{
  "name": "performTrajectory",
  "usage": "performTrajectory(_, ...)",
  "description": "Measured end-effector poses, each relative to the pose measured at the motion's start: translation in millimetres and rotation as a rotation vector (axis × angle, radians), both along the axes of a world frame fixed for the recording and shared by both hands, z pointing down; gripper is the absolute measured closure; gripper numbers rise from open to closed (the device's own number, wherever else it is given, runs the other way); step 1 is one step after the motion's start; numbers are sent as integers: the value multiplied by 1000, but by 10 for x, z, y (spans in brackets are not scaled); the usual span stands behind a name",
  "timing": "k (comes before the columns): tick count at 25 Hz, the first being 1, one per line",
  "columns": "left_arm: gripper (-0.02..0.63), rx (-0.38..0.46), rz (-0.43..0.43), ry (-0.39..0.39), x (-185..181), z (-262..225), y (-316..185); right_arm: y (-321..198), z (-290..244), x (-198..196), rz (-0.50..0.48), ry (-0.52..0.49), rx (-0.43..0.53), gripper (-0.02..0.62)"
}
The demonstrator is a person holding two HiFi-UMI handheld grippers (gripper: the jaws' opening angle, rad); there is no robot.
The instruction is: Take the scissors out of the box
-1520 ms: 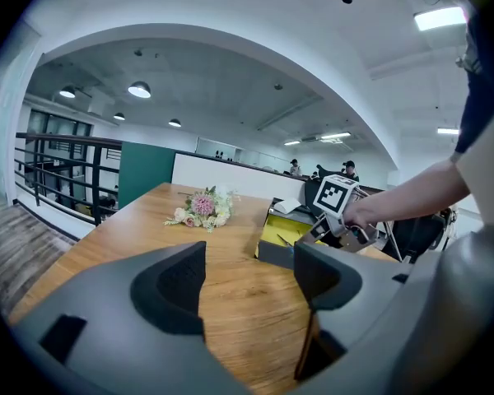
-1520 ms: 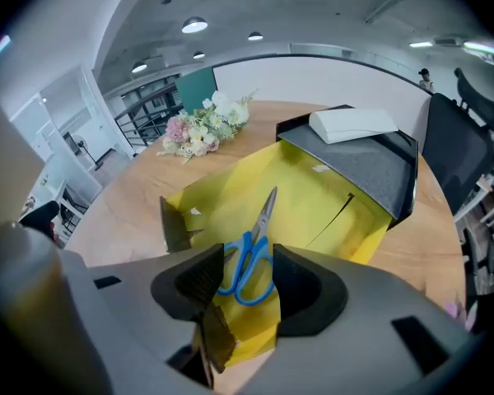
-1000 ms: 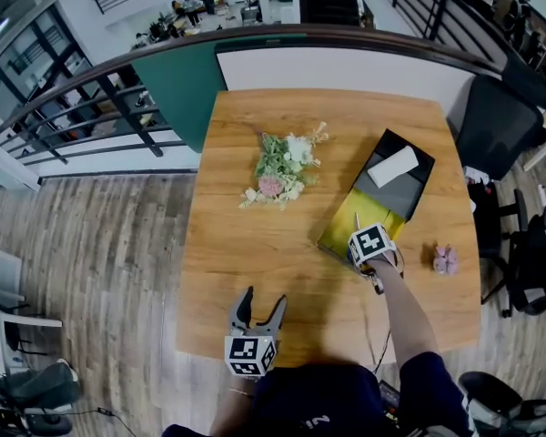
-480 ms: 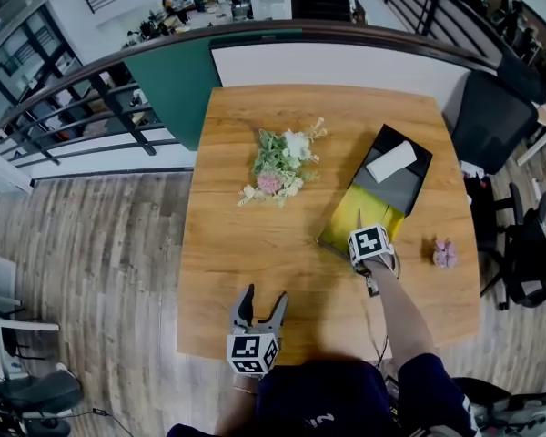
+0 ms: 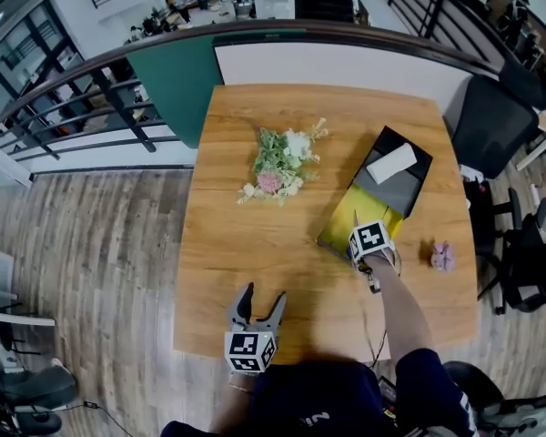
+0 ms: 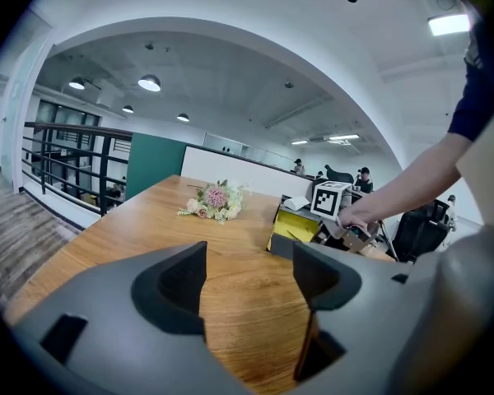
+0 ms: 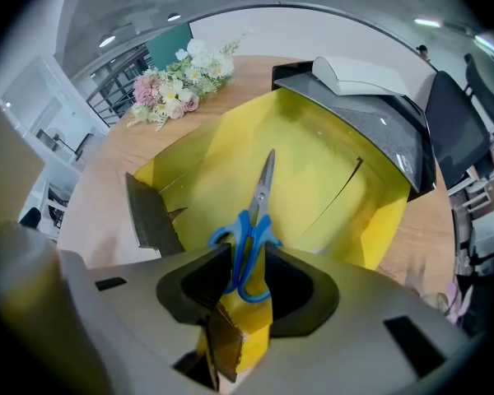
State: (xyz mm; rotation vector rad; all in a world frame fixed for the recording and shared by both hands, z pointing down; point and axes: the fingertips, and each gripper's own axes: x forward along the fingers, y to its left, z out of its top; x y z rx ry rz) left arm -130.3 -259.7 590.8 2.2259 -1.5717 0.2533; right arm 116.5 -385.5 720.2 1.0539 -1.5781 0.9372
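Over at the right half of the wooden worktop (image 5: 255, 244), my right tool (image 7: 247, 262) points steeply down into the open black cardboard box with the bright yellow lining (image 7: 329, 163). Its jaws have just been closing, and the blue-handled steel scissors (image 7: 255, 216) stand between them. Both dark pads lie against the outer edges of the two blue finger loops, so the tool grips the scissors by the handles. The scissors are inside the box, low against the yellow floor at its near end. Their closed blades point away from me toward the black covered half. A yellow edge of the box's near wall shows just beneath the handles, also between the jaws. A brown cardboard flap (image 7: 152, 216) stands at the left of the yellow part, and a flat white rectangular piece (image 5: 391, 164) lies on the black cover.

My left tool (image 6: 249, 270) hangs low over the near edge of the worktop, well apart from the box. Its jaws stand apart, with only bare wood showing between them.

A bunch of pink and white flowers with green leaves (image 5: 282, 167) lies to the left of the box. A small pink thing (image 5: 442, 258) lies near the right edge; I cannot tell what it is.
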Motion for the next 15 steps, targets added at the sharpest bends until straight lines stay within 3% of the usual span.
performTrajectory(3, 278, 7, 16, -5, 57, -36, 2, -10, -7, -5, -36, 13, 42, 497)
performTrajectory(10, 283, 16, -7, -18, -8, -82, 89, -13, -140, -9, -59, -37, 124, 501)
performTrajectory(15, 285, 23, -3, -19, 25, -96, 116, -109, -393, 2, -47, -80, 245, 502)
